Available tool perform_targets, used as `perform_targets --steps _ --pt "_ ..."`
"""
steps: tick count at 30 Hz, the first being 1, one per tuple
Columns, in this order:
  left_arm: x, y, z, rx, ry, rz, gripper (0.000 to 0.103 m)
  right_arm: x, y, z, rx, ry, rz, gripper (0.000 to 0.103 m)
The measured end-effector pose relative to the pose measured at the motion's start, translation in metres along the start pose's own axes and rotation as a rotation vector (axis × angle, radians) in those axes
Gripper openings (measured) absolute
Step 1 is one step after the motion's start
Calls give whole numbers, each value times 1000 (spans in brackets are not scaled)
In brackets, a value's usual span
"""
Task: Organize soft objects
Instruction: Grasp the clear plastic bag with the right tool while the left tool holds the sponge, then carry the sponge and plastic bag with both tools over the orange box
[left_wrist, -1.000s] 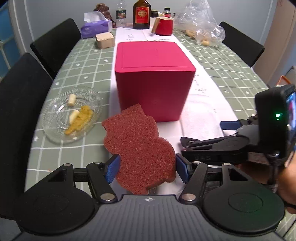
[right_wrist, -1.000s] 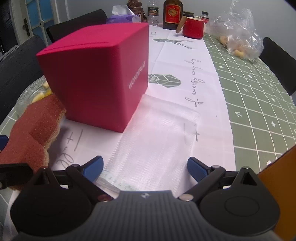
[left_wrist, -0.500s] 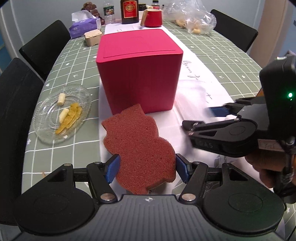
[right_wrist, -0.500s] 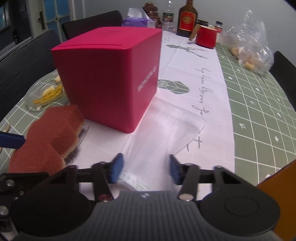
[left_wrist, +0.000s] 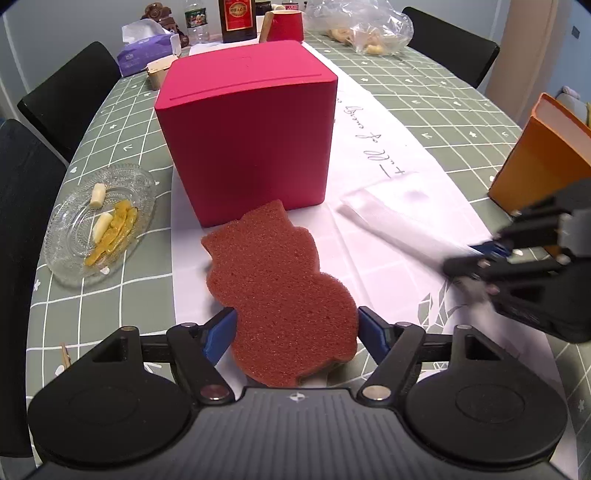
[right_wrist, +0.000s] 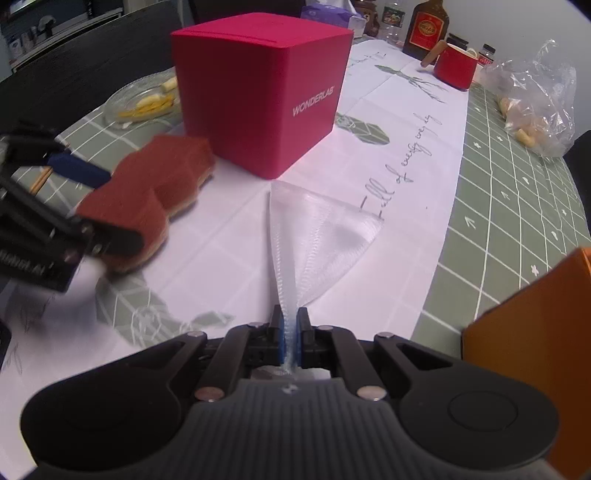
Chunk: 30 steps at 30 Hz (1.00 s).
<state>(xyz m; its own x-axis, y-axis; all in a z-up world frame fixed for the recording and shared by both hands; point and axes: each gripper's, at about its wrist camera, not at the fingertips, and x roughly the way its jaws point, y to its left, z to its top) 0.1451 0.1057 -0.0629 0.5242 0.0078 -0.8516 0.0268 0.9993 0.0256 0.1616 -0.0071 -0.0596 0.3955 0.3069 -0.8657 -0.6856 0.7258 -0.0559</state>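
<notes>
A dark red, bear-shaped sponge (left_wrist: 273, 291) (right_wrist: 147, 184) lies on the white runner in front of a red box (left_wrist: 247, 122) (right_wrist: 258, 96). My left gripper (left_wrist: 297, 325) holds it by its near lobe. Its jaws are opening, and the blue pads still touch the sponge's sides. A clear plastic bag (left_wrist: 399, 221) (right_wrist: 321, 236) lies to the right of the sponge. My right gripper (right_wrist: 290, 332) (left_wrist: 480, 254) is shut on the bag's near end, which is pinched to a thin strip between the pads while the far end fans out on the runner.
An orange box (left_wrist: 543, 155) (right_wrist: 535, 369) stands at the right. A glass plate (left_wrist: 70, 266) with food scraps sits left of the red box. A red mug (right_wrist: 454, 70), bottles, a tissue box and a crinkled plastic bag are at the far end. Black chairs ring the table.
The right gripper closed on the clear bag's near end and pulled back to the right, bunching it. The left gripper sank a little with the sponge, and its jaws widened slightly.
</notes>
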Motion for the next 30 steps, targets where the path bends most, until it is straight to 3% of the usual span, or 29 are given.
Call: perform_targets --steps 3,4,5,7,13,20,21,23,27,29,30 --pt "1 -5 1 8 3 11 89 -4 -1 -6 7 0 21 10" --pt "2 -6 2 6 2 22 89 -5 0 -7 10 -7 23 19" --pt "3 -7 3 -2 -1 35 90 -4 -1 -7 17 -20 19 43" --pt "7 -8 4 -29 -10 59 90 -3 0 -7 34 -68 -12 60" --pt "18 -19 4 3 -37 143 92 8 -3 -4 84 -112 -15 61" --pt "22 -16 7 -42 -67 153 92 23 -12 3 175 -187 -43 70" --pt "23 -16 7 -45 -66 149 92 24 -12 3 181 -197 -43 70" --pt "23 -16 7 -32 -66 145 90 25 -11 6 160 -214 -47 52" --pt "21 -16 7 -21 -58 123 85 24 -10 7 139 -222 -43 28" --pt "21 -14 7 -31 -52 119 84 23 -9 7 125 -215 -43 6" --pt "20 -14 7 -29 -50 123 84 22 -9 7 121 -208 -43 5"
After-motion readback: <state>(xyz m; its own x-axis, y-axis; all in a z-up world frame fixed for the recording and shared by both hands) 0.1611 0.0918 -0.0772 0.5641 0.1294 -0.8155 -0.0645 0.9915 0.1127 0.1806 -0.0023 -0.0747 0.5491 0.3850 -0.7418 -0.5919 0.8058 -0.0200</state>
